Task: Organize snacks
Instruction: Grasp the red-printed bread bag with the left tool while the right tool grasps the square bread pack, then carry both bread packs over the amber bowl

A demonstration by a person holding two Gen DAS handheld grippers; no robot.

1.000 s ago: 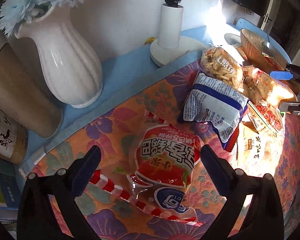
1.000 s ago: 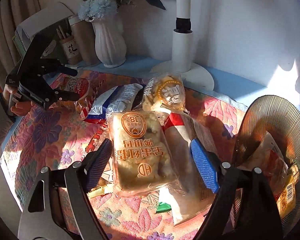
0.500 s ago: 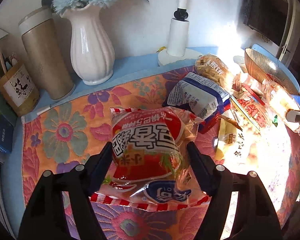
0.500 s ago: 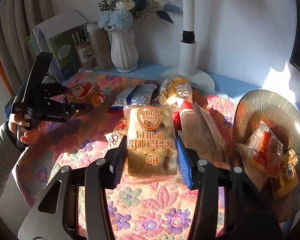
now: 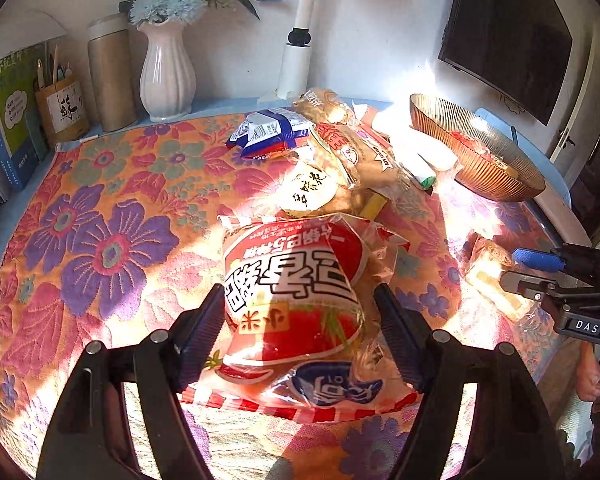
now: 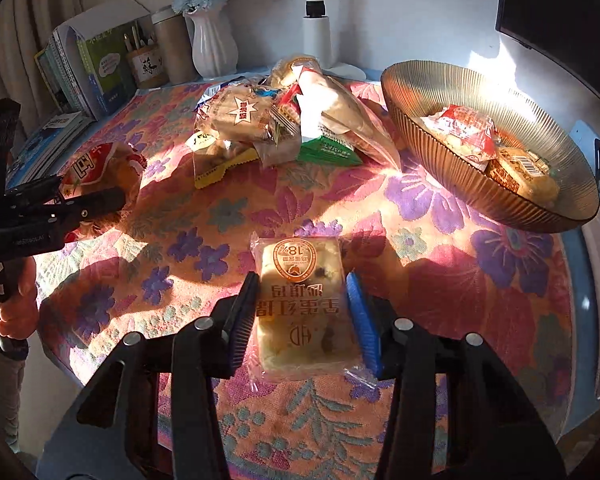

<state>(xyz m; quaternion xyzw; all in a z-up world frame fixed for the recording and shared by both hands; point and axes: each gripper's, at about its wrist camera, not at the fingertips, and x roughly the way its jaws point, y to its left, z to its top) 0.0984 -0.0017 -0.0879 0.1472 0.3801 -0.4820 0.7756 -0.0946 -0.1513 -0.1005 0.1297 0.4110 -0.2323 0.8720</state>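
Both packets are lifted clear of the surface [image 6: 440, 200]: the left hand-held gripper [image 5: 300, 320] clamps the red snack bag [image 5: 296, 304], the right hand-held gripper [image 6: 302, 316] the pale bread packet [image 6: 304, 308]; next, I judge, each goes to the ribbed bowl [image 6: 428, 92] far right

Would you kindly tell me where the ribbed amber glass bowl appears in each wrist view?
Left wrist: ribbed amber glass bowl sits upper right, seen from the side, beyond the snack pile.
Right wrist: the bowl fills the upper right, packets visible inside.
Shared landmark: the white fluted vase at the back wall.
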